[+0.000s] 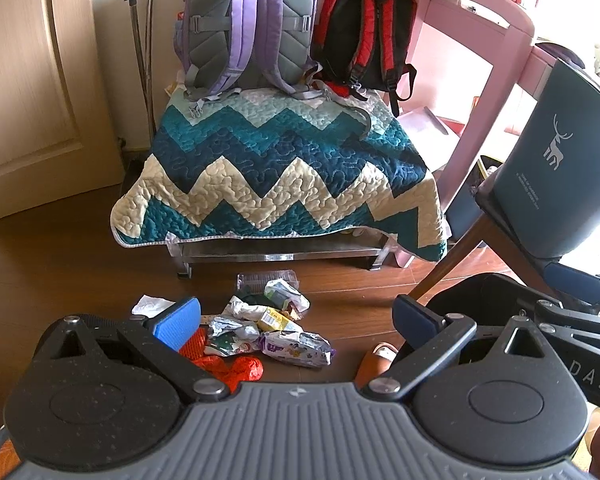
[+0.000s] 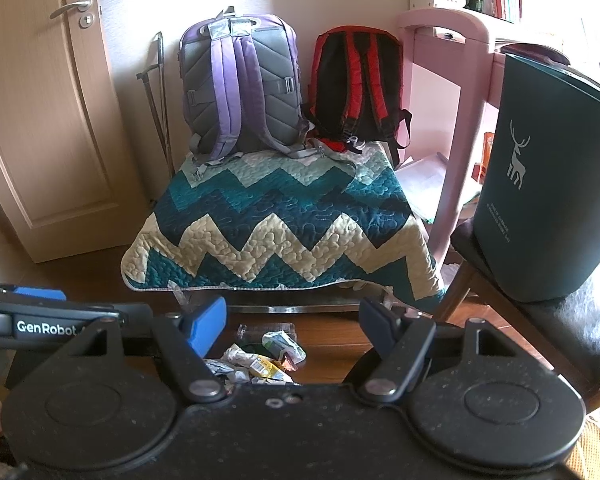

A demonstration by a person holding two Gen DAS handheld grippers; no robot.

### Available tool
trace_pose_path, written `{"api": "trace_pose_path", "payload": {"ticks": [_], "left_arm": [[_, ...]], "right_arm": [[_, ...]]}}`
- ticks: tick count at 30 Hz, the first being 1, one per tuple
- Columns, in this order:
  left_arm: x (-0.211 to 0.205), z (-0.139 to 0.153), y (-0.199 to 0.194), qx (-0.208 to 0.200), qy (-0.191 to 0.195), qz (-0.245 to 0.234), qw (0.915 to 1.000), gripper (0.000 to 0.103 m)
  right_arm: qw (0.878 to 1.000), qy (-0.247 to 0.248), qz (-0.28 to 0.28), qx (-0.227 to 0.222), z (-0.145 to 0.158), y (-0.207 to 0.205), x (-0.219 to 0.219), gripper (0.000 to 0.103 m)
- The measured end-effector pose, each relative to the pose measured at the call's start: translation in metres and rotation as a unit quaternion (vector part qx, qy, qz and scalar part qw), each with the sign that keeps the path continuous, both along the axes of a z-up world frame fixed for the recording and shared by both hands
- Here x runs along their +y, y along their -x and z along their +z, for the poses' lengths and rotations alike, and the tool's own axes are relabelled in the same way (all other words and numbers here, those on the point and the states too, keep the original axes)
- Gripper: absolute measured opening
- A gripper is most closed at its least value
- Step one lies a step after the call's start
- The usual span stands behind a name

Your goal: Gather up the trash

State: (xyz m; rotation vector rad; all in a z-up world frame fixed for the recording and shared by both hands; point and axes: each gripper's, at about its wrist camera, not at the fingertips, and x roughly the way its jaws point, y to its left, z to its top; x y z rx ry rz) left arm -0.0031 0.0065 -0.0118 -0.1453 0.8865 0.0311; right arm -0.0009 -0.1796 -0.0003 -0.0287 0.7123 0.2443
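Hovering over floor trash pile [image 1: 260,328], left gripper [image 1: 296,316] and right gripper [image 2: 292,320], both released, empty.

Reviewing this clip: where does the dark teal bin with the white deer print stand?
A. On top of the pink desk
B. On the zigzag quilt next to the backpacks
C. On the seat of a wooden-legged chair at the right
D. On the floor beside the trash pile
C: the teal bin rests on the dark cushion of the chair at the right, well above the trash pile on the floor.
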Motion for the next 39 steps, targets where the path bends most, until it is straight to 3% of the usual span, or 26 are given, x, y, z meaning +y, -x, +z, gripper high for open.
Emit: {"api": "trace_pose_path", "payload": {"ticks": [8,9,39], "left_arm": [[0.010,-0.007,0.007,-0.004,0.000,0.001,1.0000,0.103],[0.002,0.006,-0.003,0.000,0.000,0.002,1.0000,0.103],[0.002,0.013,-0.004,-0.011,-0.005,0.007,0.9999,0.103]], "right_arm": [[1.000,0.000,0.001,0.000,0.002,0.000,-0.001,0.073],[1.000,0.000,0.001,-0.001,0.001,-0.001,-0.001,0.073],[1.000,0.007,0.007,-0.009,0.007,0.001,0.007,0.073]]}}
